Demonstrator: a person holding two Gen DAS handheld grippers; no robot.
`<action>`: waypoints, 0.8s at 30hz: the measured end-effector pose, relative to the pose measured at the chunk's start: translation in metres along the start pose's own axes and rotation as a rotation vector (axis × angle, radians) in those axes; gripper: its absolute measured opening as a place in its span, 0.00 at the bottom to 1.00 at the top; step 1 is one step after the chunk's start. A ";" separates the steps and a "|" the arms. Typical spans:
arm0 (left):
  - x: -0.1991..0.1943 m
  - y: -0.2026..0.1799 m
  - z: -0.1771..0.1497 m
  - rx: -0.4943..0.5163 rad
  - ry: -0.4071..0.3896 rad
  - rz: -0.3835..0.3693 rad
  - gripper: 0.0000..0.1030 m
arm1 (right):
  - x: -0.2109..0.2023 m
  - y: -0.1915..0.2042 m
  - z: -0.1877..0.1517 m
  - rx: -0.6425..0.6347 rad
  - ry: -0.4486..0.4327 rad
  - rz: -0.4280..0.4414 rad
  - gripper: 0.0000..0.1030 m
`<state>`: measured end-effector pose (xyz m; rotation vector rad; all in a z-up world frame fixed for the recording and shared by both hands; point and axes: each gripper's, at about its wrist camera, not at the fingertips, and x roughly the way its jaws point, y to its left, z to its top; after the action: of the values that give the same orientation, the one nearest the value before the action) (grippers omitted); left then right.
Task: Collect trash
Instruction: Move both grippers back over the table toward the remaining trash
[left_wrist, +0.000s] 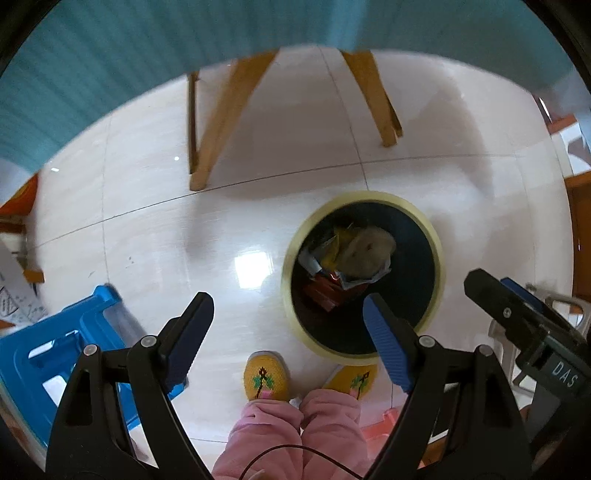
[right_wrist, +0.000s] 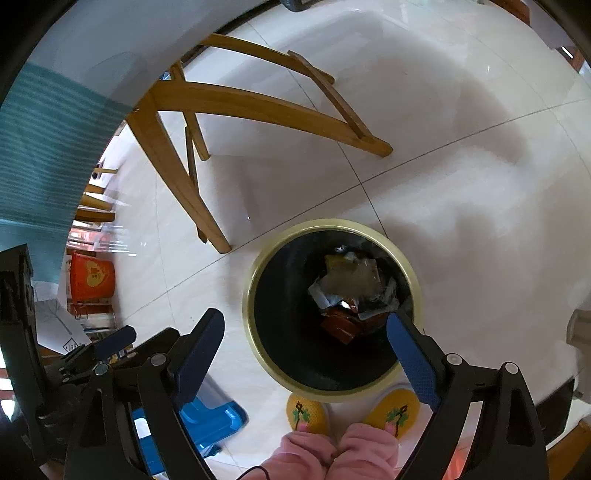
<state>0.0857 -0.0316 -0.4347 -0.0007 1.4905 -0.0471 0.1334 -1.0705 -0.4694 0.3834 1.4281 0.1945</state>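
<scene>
A round trash bin (left_wrist: 437, 254) with a pale yellow rim and black inside stands on the white tiled floor, also seen from the right wrist (right_wrist: 255, 277). Crumpled wrappers and packets (left_wrist: 354, 254) lie at its bottom, also in the right wrist view (right_wrist: 351, 291). My left gripper (left_wrist: 288, 310) hangs open high above the floor, just left of the bin, nothing between its fingers. My right gripper (right_wrist: 304, 325) is open over the bin's near edge, and nothing is held between its fingers. The right gripper's tip (left_wrist: 509, 306) shows at the right of the left wrist view.
Wooden table legs (right_wrist: 192, 155) stand beyond the bin under a teal cloth (left_wrist: 110, 74). A blue plastic stool (left_wrist: 55, 354) is at the lower left. A person's yellow slippers (left_wrist: 266, 376) and pink trousers (right_wrist: 332, 454) are right beside the bin. An orange bucket (right_wrist: 92, 277) sits far left.
</scene>
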 end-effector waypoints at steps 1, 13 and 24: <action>-0.003 0.002 0.000 -0.009 -0.002 0.000 0.79 | -0.002 0.002 0.000 -0.002 -0.001 -0.005 0.88; -0.089 0.006 -0.010 0.007 -0.032 -0.022 0.78 | -0.080 0.027 -0.005 -0.020 -0.032 -0.020 0.88; -0.223 0.014 -0.019 0.024 -0.127 -0.016 0.78 | -0.202 0.078 -0.013 -0.074 -0.061 0.047 0.88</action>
<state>0.0491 -0.0103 -0.2147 0.0038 1.3633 -0.0772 0.1001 -1.0691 -0.2554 0.3594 1.3490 0.2707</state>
